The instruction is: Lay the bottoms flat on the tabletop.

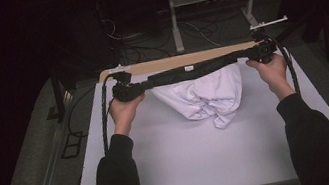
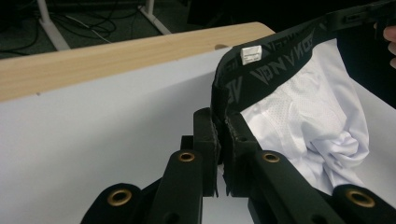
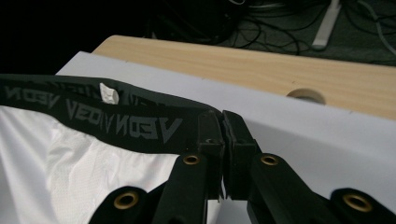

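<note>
2 tongs — left [image 1: 128, 91], right [image 1: 261, 52] — clench the white mesh underwear's black elastic waistband [image 1: 194, 69], stretching it taut above the white worktop [image 1: 189, 159] so the fabric hangs flat.

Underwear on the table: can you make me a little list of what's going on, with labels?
item: white underwear with a black waistband
left tool: shut on the waistband's end
right tool: shut on the waistband's other end
waistband: stretched straight between both tools
white part: hangs bunched, bottom seems to touch the table
tag: small white label on the waistband
</note>
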Tool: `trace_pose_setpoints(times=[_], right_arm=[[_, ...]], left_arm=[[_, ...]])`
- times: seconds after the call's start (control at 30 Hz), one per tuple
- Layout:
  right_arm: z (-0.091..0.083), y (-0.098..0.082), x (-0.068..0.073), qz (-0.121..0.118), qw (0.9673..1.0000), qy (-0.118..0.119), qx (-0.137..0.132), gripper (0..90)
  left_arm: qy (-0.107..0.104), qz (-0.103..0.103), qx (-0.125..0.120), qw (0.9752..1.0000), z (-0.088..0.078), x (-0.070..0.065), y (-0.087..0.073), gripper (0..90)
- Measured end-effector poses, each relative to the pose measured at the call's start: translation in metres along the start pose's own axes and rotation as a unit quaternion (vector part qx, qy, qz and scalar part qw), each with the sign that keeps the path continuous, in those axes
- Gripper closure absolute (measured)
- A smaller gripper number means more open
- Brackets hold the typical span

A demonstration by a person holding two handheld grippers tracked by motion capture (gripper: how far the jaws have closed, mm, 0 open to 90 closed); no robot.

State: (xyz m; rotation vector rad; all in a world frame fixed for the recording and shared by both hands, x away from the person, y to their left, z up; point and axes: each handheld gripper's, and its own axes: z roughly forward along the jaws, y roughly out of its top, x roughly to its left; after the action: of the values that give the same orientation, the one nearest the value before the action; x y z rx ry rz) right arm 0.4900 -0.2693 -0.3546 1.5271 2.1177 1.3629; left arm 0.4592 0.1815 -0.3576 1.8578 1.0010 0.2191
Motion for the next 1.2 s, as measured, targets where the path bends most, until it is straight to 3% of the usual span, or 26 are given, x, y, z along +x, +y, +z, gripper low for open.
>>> trace_pose_setpoints(times=[0.17,0.37,0.57,0.7,0.83,1.03,1.2], right_arm=[[-0.002,0.018,-0.002,-0.003,0.9999,-0.013,-0.008,86.7],[-0.016,0.043,-0.001,-0.011,0.9993,-0.027,-0.021,86.7],[-0.025,0.067,0.001,-0.013,0.9988,-0.031,-0.035,86.7],[-0.025,0.078,0.003,-0.019,0.9982,-0.04,-0.041,86.7],[-0.016,0.079,0.001,-0.019,0.998,-0.049,-0.033,86.7],[0.004,0.07,-0.005,-0.005,0.9979,-0.064,0.001,86.6],[0.017,0.067,-0.002,-0.016,0.9963,-0.08,0.026,86.6]], left_arm=[[0.012,0.01,0.0,0.9999,0.001,0.002,0.022,85.0],[0.015,0.022,-0.011,0.9996,-0.007,-0.003,0.058,85.2],[0.038,0.056,-0.008,0.9977,-0.012,-0.015,0.096,85.2],[0.059,0.058,0.0,0.9966,-0.008,-0.011,0.113,85.2],[0.072,0.044,0.015,0.9963,0.008,0.001,0.113,85.1],[0.073,0.0,0.046,0.9962,0.04,0.02,0.091,85.0],[0.07,-0.001,0.065,0.9954,0.057,0.023,0.082,85.0]])
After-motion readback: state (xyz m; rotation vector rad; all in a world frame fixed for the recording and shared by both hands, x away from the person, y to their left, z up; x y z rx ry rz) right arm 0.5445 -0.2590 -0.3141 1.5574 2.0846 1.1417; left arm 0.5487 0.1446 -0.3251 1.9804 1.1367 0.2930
